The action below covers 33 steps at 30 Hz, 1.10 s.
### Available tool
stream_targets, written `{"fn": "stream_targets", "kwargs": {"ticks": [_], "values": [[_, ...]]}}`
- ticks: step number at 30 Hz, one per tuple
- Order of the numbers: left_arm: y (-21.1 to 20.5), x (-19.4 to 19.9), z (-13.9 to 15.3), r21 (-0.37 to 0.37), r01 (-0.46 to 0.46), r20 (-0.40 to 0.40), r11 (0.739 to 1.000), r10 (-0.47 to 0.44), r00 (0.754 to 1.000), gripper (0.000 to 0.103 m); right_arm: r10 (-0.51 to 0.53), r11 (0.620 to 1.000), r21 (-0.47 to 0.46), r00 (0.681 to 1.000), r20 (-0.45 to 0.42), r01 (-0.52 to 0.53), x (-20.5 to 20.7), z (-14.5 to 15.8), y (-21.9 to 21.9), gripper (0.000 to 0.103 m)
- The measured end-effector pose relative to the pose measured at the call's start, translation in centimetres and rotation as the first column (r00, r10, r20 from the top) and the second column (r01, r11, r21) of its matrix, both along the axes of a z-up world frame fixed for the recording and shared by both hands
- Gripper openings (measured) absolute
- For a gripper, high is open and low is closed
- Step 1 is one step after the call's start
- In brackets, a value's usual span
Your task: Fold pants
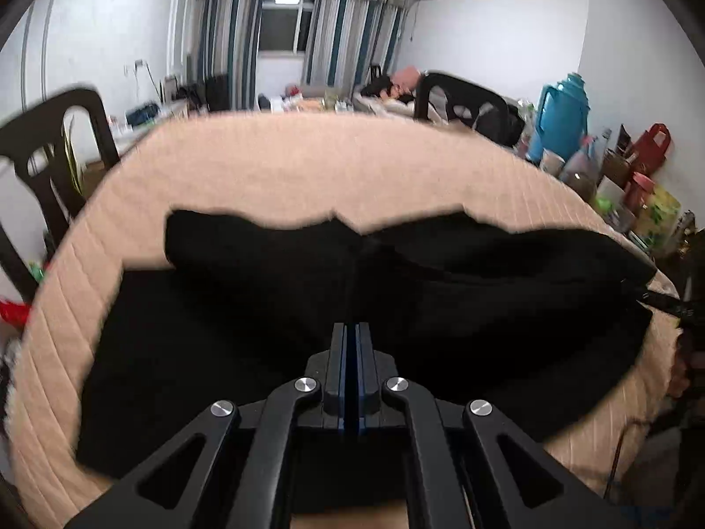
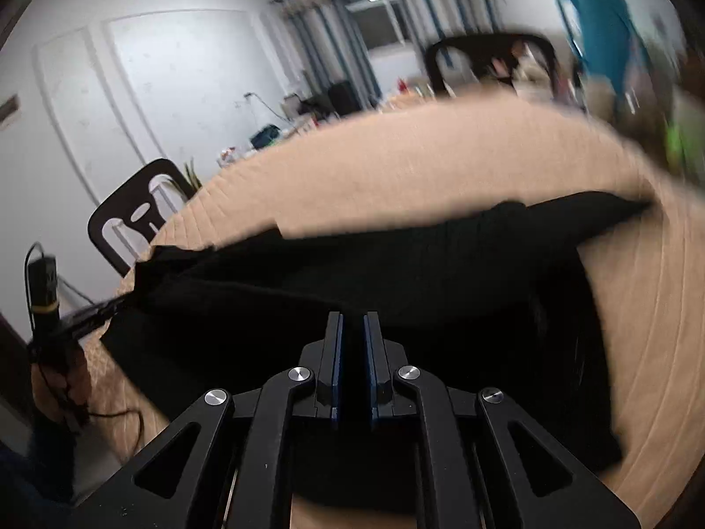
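Black fabric, the pants (image 1: 396, 299), lies across a peach quilted worktop (image 1: 308, 163) and fills the lower half of both wrist views. A doubled layer is raised along the far side of the garment, its ragged upper edge standing clear of the cover.

Left gripper (image 1: 351, 330): fingers pressed together, no gap visible between the blue pads. Dark cloth lies directly at and beyond the tips; against black fingers I cannot confirm from the picture that fabric is pinched.

Right gripper (image 2: 352, 319): fingers nearly together with a narrow slot remaining, which appears dark, consistent with a fold of cloth held between the pads. Judged as a pinch on the pants, not certain. The left gripper's handle and the hand (image 2: 61, 379) holding it show at the left edge of this view, at the garment's corner.

Step in hand, as a judgement: a fold carried over by both grippers together, each at one end of the same edge. Heavy blur in the right view fits a fast sweep.

Next move calls for: bringing the lifted edge down squarely on the lower layer, ends level, then releasing both grips only once the cloth rests flat. Uneven travel would skew the fold.
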<state>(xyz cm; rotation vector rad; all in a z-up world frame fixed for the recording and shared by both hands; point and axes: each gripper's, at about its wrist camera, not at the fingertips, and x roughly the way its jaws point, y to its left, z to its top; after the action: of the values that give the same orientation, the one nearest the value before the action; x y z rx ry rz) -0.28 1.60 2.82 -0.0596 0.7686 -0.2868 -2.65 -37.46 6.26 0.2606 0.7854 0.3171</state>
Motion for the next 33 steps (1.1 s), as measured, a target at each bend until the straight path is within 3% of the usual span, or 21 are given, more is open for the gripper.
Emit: {"fn": "stream_targets", "kwargs": {"ticks": [3, 5, 7, 10, 14, 17, 21, 23, 24, 25, 27, 29, 33], "values": [[1.2, -0.6, -0.4, -0.047, -0.029, -0.027, 0.998, 0.027, 0.999, 0.005, -0.023, 0.994, 0.108, 0.999, -0.022, 0.026, -1.2, -2.0, -1.5, 0.019], [1.7, -0.7, 0.1, -0.056, -0.064, -0.016, 0.996, 0.063, 0.998, 0.01, -0.065, 0.99, 0.122, 0.998, -0.014, 0.066, -1.9, -1.8, -2.2, 0.021], [1.5, -0.6, 0.9, -0.055, -0.077, 0.012, 0.995, 0.078, 0.997, 0.035, -0.091, 0.989, 0.118, 0.996, -0.004, 0.091, -2.7, -1.2, -2.6, 0.027], [0.5, 0.8, 1.7, -0.037, -0.09, 0.028, 0.995, 0.091, 0.995, 0.049, -0.13, 0.984, 0.12, 0.991, 0.011, 0.128, -3.5, -0.6, -3.7, 0.048], [-2.3, 3.8, 2.5, 0.003, -0.047, 0.033, 0.999, 0.047, 0.998, 0.056, -0.204, 0.967, 0.157, 0.979, -0.006, 0.202, -4.4, -1.0, -5.2, 0.048], [-4.5, 7.1, 1.5, 0.098, -0.045, -0.013, 0.994, 0.046, 0.999, 0.056, -0.252, 0.955, 0.161, 0.968, -0.008, 0.25, -5.0, -1.2, -6.5, 0.048], [-5.5, 9.7, -1.5, 0.217, -0.048, -0.11, 0.975, 0.073, 0.991, 0.054, -0.329, 0.923, 0.2, 0.944, -0.032, 0.329, -5.0, -1.8, -8.2, 0.048], [-5.3, 9.5, -2.0, 0.238, -0.068, -0.092, 0.969, 0.093, 0.991, 0.038, -0.345, 0.914, 0.212, 0.938, -0.037, 0.345, -4.9, -1.9, -8.5, 0.048], [-5.1, 9.2, -1.9, 0.251, -0.073, -0.083, 0.965, 0.097, 0.992, 0.02, -0.357, 0.91, 0.209, 0.933, -0.041, 0.357, -4.7, -1.9, -8.5, 0.048], [-4.8, 8.9, -1.8, 0.24, -0.078, -0.083, 0.968, 0.1, 0.991, 0.005, -0.363, 0.908, 0.208, 0.931, -0.045, 0.364, -4.6, -1.9, -8.4, 0.048], [-3.5, 7.9, -1.4, 0.195, -0.108, -0.069, 0.975, 0.123, 0.99, 0.005, -0.381, 0.901, 0.205, 0.923, -0.047, 0.382, -4.7, -1.9, -8.5, 0.048], [-1.6, 5.6, -0.3, 0.141, -0.166, 0.005, 0.976, 0.167, 0.986, 0.005, -0.392, 0.896, 0.208, 0.919, -0.048, 0.393, -4.7, -1.9, -8.7, 0.048], [3.2, 0.8, 0.6, -0.031, -0.264, 0.062, 0.964, 0.266, 0.962, 0.005, -0.435, 0.877, 0.208, 0.899, -0.041, 0.434, -5.4, -1.9, -9.1, 0.048]]}}
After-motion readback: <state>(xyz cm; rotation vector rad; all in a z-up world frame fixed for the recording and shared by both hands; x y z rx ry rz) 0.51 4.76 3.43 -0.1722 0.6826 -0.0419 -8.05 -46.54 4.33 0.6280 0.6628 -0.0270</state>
